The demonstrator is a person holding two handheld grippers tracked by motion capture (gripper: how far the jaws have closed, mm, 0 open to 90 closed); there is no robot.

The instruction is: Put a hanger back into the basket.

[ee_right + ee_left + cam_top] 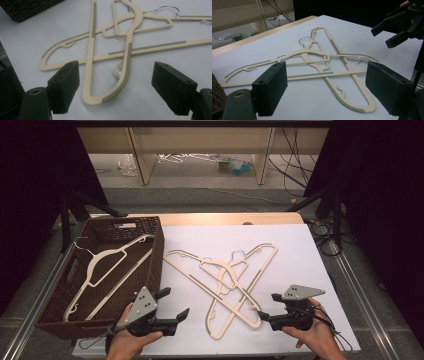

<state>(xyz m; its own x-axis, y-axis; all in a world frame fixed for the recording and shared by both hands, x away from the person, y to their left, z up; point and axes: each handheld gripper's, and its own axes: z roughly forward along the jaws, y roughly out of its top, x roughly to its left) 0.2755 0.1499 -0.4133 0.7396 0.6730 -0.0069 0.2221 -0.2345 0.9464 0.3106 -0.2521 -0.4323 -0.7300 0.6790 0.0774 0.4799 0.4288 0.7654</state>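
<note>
Both tongs, left (176, 304) and right (267, 307), gaped wide, empty, flanking crossed cream hangers (227, 282) on white surface (300, 255).

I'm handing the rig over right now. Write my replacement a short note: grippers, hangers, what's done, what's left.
Left gripper: open, empty, beside the basket.
Right gripper: open, empty, at the near end of the crossed hangers.
Done: one hanger lies in the basket.
Left: two hangers lie crossed on the white sheet; probably they go in the basket next.

Claw (116, 91) agape; crossed hangers (110, 53) between jaws, untouched.
</note>
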